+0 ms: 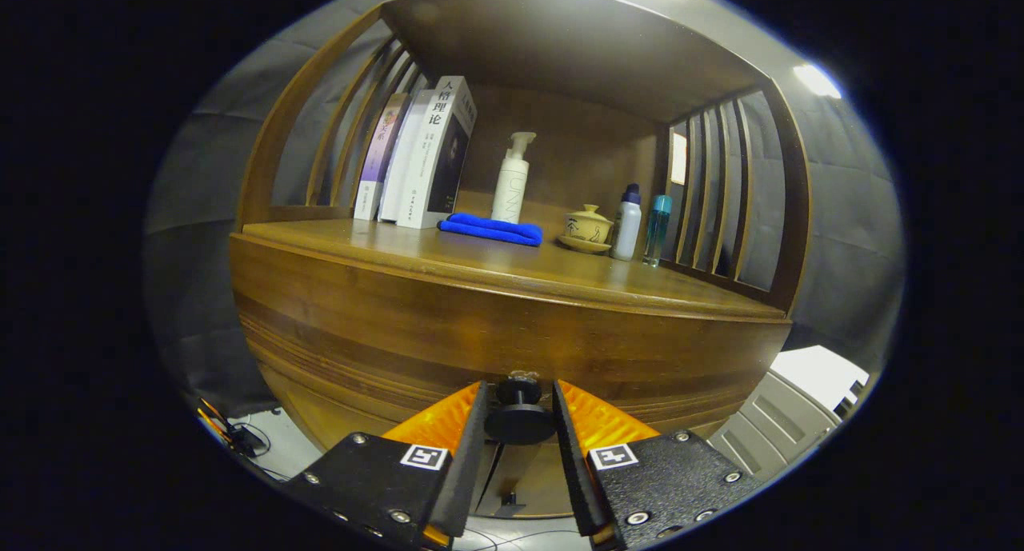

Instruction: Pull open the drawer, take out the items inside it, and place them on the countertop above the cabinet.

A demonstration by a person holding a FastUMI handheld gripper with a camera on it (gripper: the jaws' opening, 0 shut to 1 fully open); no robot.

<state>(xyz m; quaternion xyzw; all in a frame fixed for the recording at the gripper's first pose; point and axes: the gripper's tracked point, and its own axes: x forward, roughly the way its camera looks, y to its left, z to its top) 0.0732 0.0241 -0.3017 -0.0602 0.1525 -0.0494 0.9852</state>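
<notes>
Low in the frame, my black-and-orange two-finger gripper [518, 411] flanks the round black drawer knob [519, 413] on the brown wooden drawer front [480, 335], its stem pointing straight back at me; whether the pads actually press it, I cannot tell.

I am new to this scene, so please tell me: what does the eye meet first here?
First the tool, its orange fingers closed on the black drawer knob at the front of the wooden cabinet. Then the countertop above, where a blue cloth lies before a white pump bottle, books to their left.
</notes>
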